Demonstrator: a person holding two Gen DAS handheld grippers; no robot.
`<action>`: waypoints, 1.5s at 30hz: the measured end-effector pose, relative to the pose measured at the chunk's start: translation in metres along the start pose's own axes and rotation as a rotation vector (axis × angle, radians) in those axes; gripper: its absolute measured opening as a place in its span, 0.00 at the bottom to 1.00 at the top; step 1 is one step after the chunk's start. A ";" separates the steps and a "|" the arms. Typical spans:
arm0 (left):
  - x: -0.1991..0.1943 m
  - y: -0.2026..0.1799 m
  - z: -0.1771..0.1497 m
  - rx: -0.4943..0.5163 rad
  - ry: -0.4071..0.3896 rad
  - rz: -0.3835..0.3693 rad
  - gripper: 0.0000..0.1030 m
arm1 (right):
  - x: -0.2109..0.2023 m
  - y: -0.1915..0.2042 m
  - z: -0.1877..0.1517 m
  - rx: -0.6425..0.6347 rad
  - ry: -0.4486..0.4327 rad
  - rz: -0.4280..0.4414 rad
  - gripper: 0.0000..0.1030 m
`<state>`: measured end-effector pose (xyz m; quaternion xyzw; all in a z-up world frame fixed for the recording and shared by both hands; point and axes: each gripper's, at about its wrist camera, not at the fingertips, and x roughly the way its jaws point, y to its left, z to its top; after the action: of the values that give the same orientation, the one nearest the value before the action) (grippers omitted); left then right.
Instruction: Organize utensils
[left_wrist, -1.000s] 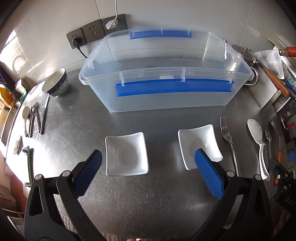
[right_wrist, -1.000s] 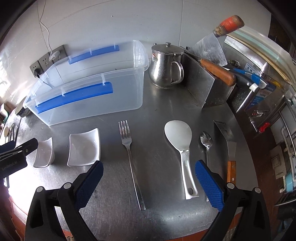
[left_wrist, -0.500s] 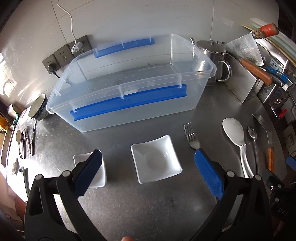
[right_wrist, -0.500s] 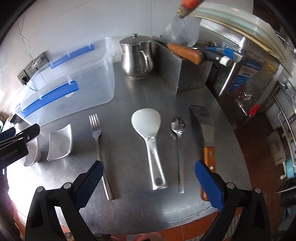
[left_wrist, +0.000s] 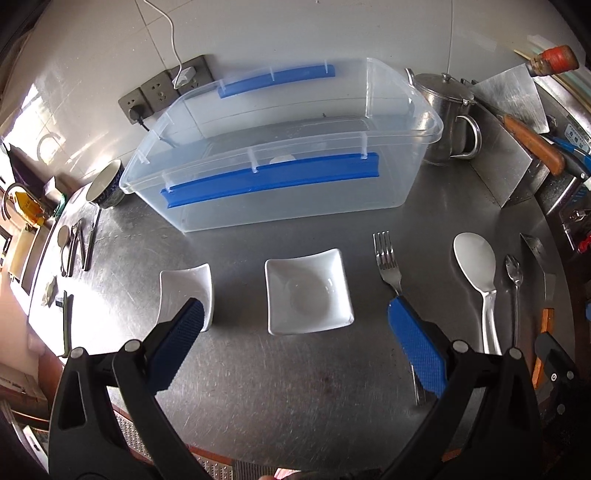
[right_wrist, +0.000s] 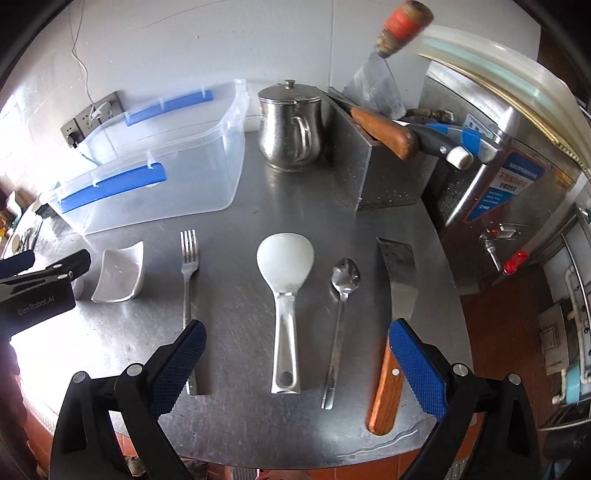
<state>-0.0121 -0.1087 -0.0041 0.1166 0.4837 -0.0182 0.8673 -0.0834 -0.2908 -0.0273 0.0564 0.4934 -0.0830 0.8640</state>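
**Four utensils lined up, both grippers spread and empty**

Nearest the lens in the right wrist view, the right gripper (right_wrist: 295, 363) hangs low at the bottom of the frame with its blue pads wide apart and nothing between them. Just beyond it, across the middle of the frame, four utensils lie side by side on the steel counter (right_wrist: 236, 424), handles toward the camera and well apart from one another: a fork (right_wrist: 189, 280) at left, a rice paddle (right_wrist: 285, 291) in the centre, a small spoon (right_wrist: 341, 310) beside it, and a wooden-handled spatula (right_wrist: 393, 332) at right.

All four look rigid and light. The bare metal handles are probably slick and lie flat against the counter, so a pinch across the narrow shaft near mid-handle seems the safest hold. The paddle's broad handle, with a hanging hole at its end, offers more surface. The spatula's wood should grip best.

In the left wrist view the left gripper (left_wrist: 293, 345) is likewise splayed and holding nothing, at the bottom of the frame. A square white dish (left_wrist: 308, 291) sits just past it at centre, with a second white dish (left_wrist: 186, 291) to the left, partly behind one pad.

Farther back, in the upper middle, stands a clear storage bin (left_wrist: 288, 162) with blue latches; it looks empty and is the likely destination. A steel pot (right_wrist: 290, 129) and knife block (right_wrist: 373, 173) stand at the upper right.
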 end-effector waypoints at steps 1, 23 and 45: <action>-0.002 0.007 -0.001 -0.010 -0.003 0.004 0.94 | -0.001 0.005 0.002 -0.008 -0.007 0.011 0.96; 0.004 0.066 0.009 -0.104 -0.038 -0.067 0.94 | -0.003 0.066 0.023 -0.054 -0.036 -0.018 0.96; 0.012 0.042 0.017 -0.055 -0.029 -0.104 0.94 | 0.006 0.048 0.017 -0.010 -0.003 -0.068 0.96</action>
<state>0.0145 -0.0710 0.0025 0.0674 0.4766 -0.0515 0.8750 -0.0565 -0.2478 -0.0225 0.0353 0.4939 -0.1098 0.8618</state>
